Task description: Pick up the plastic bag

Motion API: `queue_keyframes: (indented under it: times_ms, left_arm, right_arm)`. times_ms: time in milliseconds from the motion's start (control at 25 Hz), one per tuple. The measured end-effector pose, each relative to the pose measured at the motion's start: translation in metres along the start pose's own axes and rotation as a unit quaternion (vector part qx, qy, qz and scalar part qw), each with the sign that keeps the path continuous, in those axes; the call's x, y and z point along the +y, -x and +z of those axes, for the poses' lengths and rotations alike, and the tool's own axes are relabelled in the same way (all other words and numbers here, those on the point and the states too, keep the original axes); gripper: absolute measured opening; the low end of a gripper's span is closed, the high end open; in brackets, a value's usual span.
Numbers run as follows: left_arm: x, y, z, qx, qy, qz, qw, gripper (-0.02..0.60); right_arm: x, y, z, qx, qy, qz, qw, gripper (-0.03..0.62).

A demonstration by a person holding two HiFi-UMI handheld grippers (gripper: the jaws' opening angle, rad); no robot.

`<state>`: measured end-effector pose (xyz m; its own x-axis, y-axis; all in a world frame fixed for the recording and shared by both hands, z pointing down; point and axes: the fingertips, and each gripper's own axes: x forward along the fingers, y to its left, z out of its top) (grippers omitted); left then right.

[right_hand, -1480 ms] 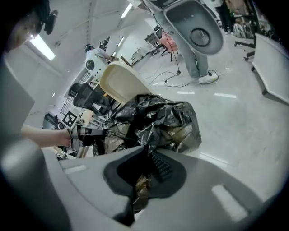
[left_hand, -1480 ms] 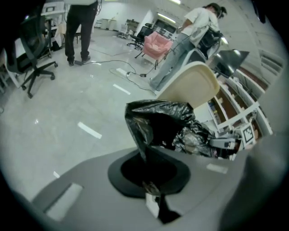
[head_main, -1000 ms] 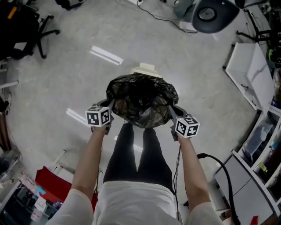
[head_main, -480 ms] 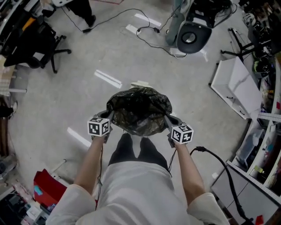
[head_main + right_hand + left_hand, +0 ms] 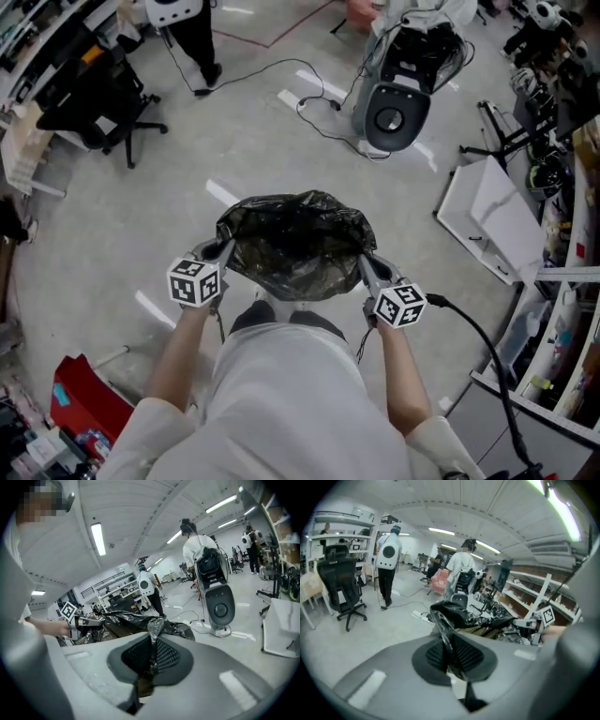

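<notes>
Now left tool (image 5: pixel 221 251) is clamping the plastic bag (image 5: pixel 295 246) rim at nine o'clock, right tool (image 5: pixel 366 267) at three, bag hanging between them, seeming soft, light, slippery; bunched rim suiting grip.

Bright, even light falls from ceiling strip lights (image 5: pixel 97 538), glinting in streaks on the floor (image 5: pixel 281 150) around the plastic bag (image 5: pixel 293 246). Both gripper views bulge fisheye, with black corners.

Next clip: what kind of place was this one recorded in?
Probably a robotics lab or workshop: a grey-and-black standing machine on a bare concrete floor, a black office chair, and white shelving stacked with parts.
</notes>
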<state>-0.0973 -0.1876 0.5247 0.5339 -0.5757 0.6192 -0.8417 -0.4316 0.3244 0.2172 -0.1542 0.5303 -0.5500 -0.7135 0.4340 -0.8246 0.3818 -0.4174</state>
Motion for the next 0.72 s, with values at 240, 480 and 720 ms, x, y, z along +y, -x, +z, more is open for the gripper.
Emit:
queue_keyframes:
  times_ms: [240, 480, 720]
  left_arm:
    - [-0.025, 0.049, 0.03, -0.056, -0.013, 0.025, 0.998, 0.006]
    - [-0.036, 0.08, 0.041, -0.084, -0.022, 0.029, 0.9958, 0.006]
    - [-0.033, 0.111, 0.047, -0.098, -0.047, 0.014, 0.994, 0.006]
  right_arm:
    - [0.025, 0.039, 0.047, -0.051, 0.035, 0.011, 0.998, 0.003]
    - [0.047, 0.062, 0.065, -0.07, 0.068, 0.004, 0.995, 0.003]
    - [0.073, 0.082, 0.074, -0.092, 0.082, -0.019, 0.992, 0.003]
